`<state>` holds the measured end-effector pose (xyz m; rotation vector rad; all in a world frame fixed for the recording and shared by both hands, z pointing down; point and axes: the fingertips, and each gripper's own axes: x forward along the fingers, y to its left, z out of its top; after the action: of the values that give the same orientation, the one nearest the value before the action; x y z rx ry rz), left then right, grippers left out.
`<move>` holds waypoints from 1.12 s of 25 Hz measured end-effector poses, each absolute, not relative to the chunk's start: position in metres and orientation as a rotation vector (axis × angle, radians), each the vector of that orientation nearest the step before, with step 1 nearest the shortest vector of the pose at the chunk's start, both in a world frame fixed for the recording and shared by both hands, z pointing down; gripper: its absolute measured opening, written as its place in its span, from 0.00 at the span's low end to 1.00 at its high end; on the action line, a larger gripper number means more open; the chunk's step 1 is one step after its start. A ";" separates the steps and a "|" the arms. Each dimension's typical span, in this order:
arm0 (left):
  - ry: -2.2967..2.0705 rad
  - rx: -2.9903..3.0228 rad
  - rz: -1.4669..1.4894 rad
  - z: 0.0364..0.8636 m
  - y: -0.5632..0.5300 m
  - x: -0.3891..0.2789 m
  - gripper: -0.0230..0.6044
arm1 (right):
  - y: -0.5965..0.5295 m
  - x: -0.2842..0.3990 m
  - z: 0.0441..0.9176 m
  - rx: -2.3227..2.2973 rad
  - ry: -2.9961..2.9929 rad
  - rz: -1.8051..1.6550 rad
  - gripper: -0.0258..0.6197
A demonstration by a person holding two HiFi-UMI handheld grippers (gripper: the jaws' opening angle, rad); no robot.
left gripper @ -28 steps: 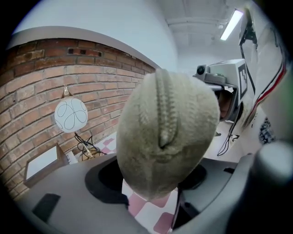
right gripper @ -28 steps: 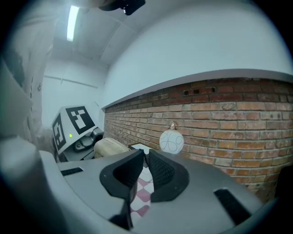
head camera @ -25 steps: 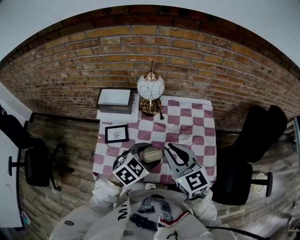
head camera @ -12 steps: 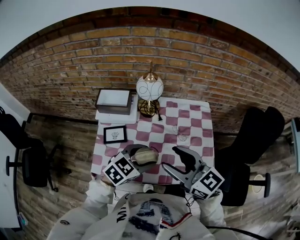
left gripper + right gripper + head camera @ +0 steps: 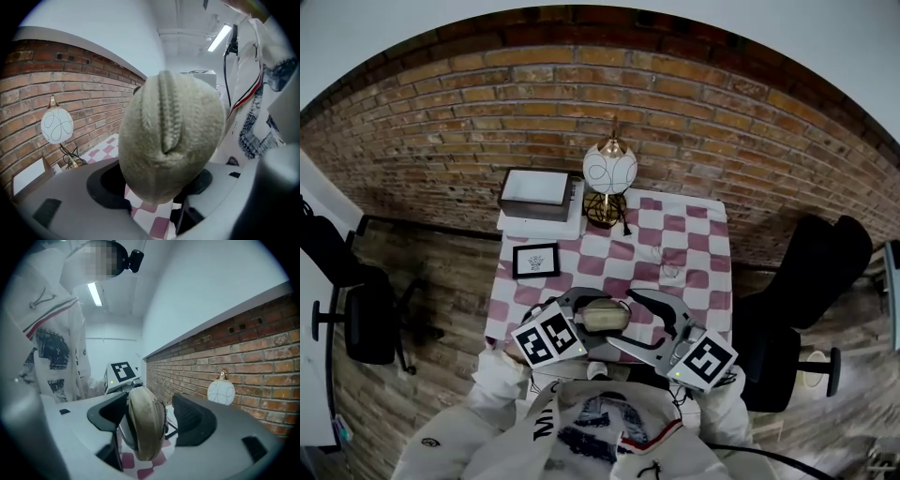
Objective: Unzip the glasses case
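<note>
The glasses case point(image 5: 606, 315) is a beige fabric pouch held up over the near edge of the checkered table point(image 5: 694, 234). My left gripper point(image 5: 579, 319) is shut on its left end. In the left gripper view the case point(image 5: 168, 140) fills the middle, its zipper point(image 5: 168, 112) running up its top. My right gripper point(image 5: 639, 323) is at the case's right end and its jaws are opening. In the right gripper view the case point(image 5: 146, 423) stands between the wide-apart pads point(image 5: 192, 420), close to the left one, with neither seen pressing on it.
A globe lamp point(image 5: 609, 169) and a flat box point(image 5: 534, 192) stand at the table's far side. A small framed picture point(image 5: 535, 260) lies at the left and clear glasses point(image 5: 666, 262) at mid-right. Black chairs flank the table point(image 5: 806, 281) point(image 5: 366, 323).
The right gripper, shut at the case's right end before, opened wide, swung out to the right and now brackets that end. The left gripper rose a little with the case.
</note>
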<state>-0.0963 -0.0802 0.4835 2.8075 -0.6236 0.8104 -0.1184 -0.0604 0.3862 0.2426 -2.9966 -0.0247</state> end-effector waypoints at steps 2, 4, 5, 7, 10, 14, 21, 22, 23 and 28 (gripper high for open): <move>-0.590 2.822 0.819 0.482 -0.078 -0.093 0.50 | -0.058 -0.121 0.390 0.201 -2.963 -0.043 0.51; -0.552 2.838 0.836 0.482 -0.075 -0.089 0.50 | -0.057 -0.125 0.391 0.185 -2.950 -0.060 0.51; -0.530 2.845 0.846 0.482 -0.072 -0.087 0.50 | -0.056 -0.126 0.392 0.180 -2.946 -0.068 0.51; -0.498 2.852 0.869 0.482 -0.069 -0.084 0.50 | -0.053 -0.129 0.394 0.165 -2.929 -0.083 0.51; -0.475 2.844 0.904 0.484 -0.068 -0.083 0.50 | -0.052 -0.131 0.400 0.155 -2.887 -0.102 0.51; -0.462 2.827 0.946 0.490 -0.066 -0.083 0.50 | -0.051 -0.133 0.407 0.155 -2.860 -0.113 0.51; -0.422 2.838 0.975 0.494 -0.062 -0.076 0.50 | -0.047 -0.130 0.411 0.143 -2.847 -0.111 0.50; -0.415 2.842 0.974 0.494 -0.062 -0.075 0.50 | -0.047 -0.129 0.411 0.143 -2.850 -0.107 0.50; -0.409 2.846 0.970 0.493 -0.062 -0.073 0.50 | -0.047 -0.129 0.411 0.141 -2.853 -0.106 0.50; -0.389 2.856 0.969 0.493 -0.063 -0.068 0.50 | -0.046 -0.126 0.412 0.139 -2.857 -0.115 0.47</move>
<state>-0.0682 -0.0626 0.4927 2.8558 -0.3889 0.9693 -0.1258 -0.0459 0.4115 0.1391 -2.8568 -0.1150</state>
